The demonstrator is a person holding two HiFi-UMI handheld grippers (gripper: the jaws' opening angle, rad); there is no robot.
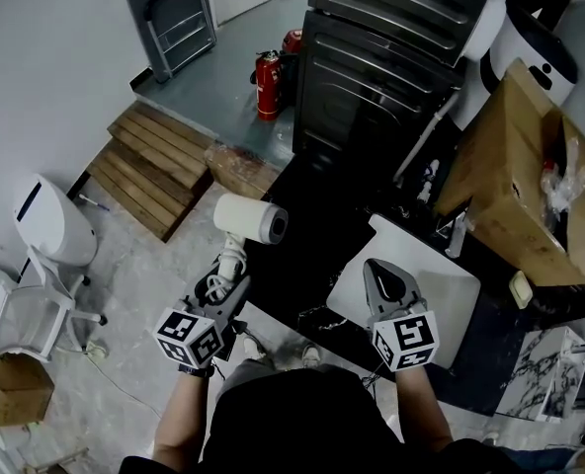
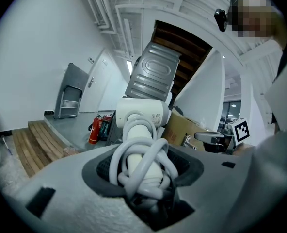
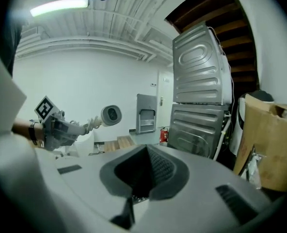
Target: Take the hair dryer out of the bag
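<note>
A white hair dryer [image 1: 250,217] is held up in the air by its handle, with its white cord wound round the handle. My left gripper [image 1: 225,282] is shut on that handle and cord, and the dryer head [image 2: 141,114] stands above the jaws. The right gripper view shows the dryer [image 3: 110,115] off to the left, barrel facing me. My right gripper [image 1: 383,276] is shut with nothing between its pads [image 3: 155,166]. It hovers over a flat white item [image 1: 451,294] on the dark surface; I cannot tell if that is the bag.
An open cardboard box [image 1: 520,186] with plastic inside stands at the right. Two stacked grey machines [image 1: 391,57] rise ahead, with a red fire extinguisher [image 1: 267,85] beside them. Wooden steps [image 1: 154,166] and a white chair [image 1: 26,314] are on the left floor.
</note>
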